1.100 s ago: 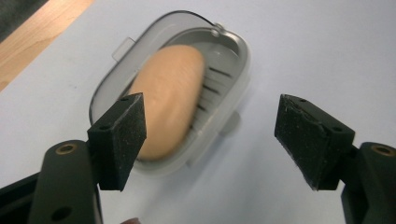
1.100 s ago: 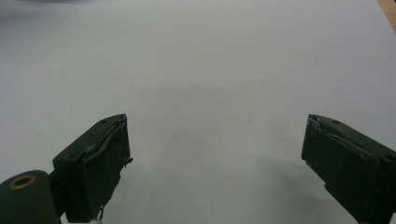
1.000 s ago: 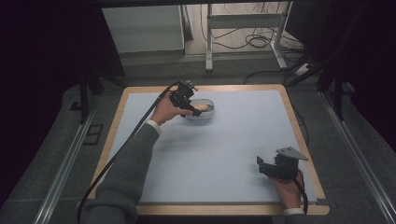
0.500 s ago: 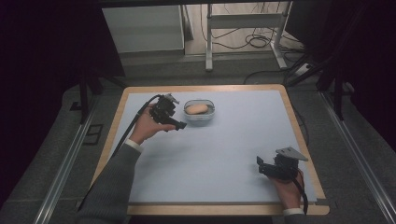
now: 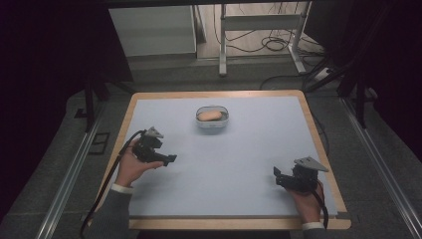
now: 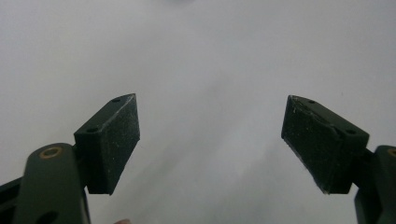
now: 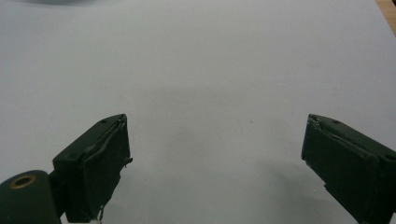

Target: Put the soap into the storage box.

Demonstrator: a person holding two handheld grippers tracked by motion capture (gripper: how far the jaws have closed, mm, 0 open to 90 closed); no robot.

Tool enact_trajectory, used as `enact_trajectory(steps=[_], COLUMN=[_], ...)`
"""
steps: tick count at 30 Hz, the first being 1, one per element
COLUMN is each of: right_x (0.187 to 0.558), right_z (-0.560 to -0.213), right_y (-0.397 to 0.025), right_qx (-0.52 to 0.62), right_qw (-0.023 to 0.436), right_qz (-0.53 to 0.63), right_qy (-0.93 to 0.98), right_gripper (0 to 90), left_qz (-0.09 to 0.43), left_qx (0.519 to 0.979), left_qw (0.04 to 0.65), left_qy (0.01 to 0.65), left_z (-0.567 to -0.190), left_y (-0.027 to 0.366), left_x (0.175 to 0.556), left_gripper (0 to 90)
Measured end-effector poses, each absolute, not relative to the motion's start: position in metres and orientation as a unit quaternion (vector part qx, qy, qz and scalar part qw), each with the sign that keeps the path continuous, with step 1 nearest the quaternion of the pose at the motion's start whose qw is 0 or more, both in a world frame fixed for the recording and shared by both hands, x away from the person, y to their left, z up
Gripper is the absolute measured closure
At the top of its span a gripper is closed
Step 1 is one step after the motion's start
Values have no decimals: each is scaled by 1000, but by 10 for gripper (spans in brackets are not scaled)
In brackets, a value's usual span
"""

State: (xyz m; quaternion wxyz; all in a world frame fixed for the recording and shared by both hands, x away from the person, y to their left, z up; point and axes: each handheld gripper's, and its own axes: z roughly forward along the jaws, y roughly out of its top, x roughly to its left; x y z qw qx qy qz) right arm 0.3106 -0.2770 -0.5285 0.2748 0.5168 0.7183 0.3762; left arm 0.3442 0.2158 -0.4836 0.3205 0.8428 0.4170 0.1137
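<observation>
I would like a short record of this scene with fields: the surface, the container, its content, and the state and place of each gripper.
surface: pale blue mat on a wooden-edged table
container: small oval clear bowl, far centre of mat
content: one tan oval piece, bread-like, lying inside bowl
left gripper: open, holds nothing, near left edge, apart from bowl
right gripper: open, holds nothing, near right corner
jaws: wide apart in both gripper views, bare mat between
</observation>
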Motion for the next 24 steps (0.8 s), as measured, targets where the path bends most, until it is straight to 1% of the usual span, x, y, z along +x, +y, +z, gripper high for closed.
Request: enact_trajectory(steps=[3,9,24], right_x=[311,310,310], right_z=[-528,-528,-528], right_y=[-277,-277,-280], right_qx=[516,515,515], right_qw=[275,276,266], right_qz=[375,376,389], right_qy=[719,719,716], right_gripper=[80,80,80], left_qz=[118,116,111], left_qx=[834,826,826], left_qw=[322,329,336], left_qy=[432,442,439], left_z=[-494,-507,-508], left_y=[227,236,237], left_x=[328,315,313], left_gripper=[195,193,197])
